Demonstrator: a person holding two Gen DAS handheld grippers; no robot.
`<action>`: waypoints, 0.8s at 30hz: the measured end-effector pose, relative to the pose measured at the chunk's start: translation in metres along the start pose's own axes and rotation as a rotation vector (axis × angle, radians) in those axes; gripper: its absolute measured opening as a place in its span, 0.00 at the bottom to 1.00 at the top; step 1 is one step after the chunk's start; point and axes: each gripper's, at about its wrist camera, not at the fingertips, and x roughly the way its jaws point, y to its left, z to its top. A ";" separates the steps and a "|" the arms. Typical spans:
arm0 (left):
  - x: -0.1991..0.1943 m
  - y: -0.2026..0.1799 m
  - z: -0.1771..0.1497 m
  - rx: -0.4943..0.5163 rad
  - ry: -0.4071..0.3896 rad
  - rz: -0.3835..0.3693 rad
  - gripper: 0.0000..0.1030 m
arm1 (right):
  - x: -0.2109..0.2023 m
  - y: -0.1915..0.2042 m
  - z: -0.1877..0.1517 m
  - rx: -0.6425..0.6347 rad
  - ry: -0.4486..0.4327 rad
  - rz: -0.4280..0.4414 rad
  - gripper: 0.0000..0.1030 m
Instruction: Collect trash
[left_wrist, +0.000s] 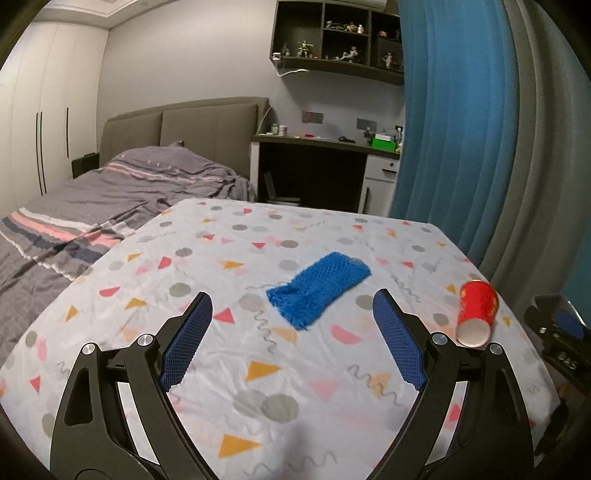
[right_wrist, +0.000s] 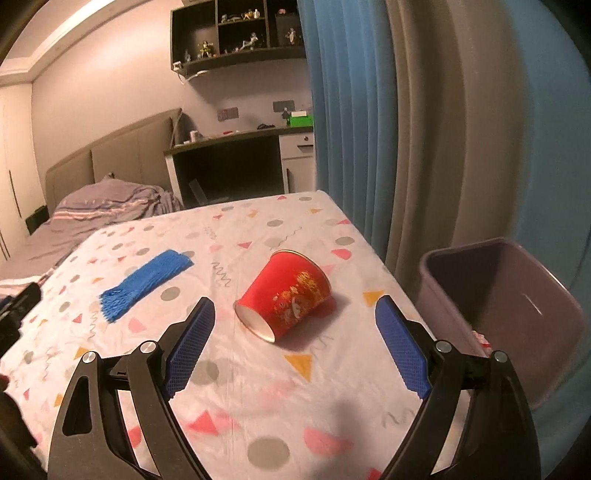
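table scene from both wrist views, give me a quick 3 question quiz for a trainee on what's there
1. True or false: the red paper cup with gold print stands upright on the patterned tablecloth.
2. Which item lies ahead of the left tongs? A) blue mesh foam sleeve B) red paper cup C) purple plastic bin
3. Fill in: the right tongs are ___, with nothing between their blue pads.

Key
1. False: it lies on its side, with one open end towards the camera.
2. A
3. open
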 end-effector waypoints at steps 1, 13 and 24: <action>0.002 0.001 0.001 0.000 0.000 -0.002 0.85 | 0.008 0.002 0.001 0.002 0.010 -0.007 0.83; 0.035 0.009 0.010 0.000 0.015 -0.033 0.85 | 0.079 0.014 0.010 0.014 0.114 -0.058 0.83; 0.071 0.009 0.013 0.009 0.078 -0.077 0.85 | 0.110 0.011 0.008 0.040 0.208 -0.054 0.71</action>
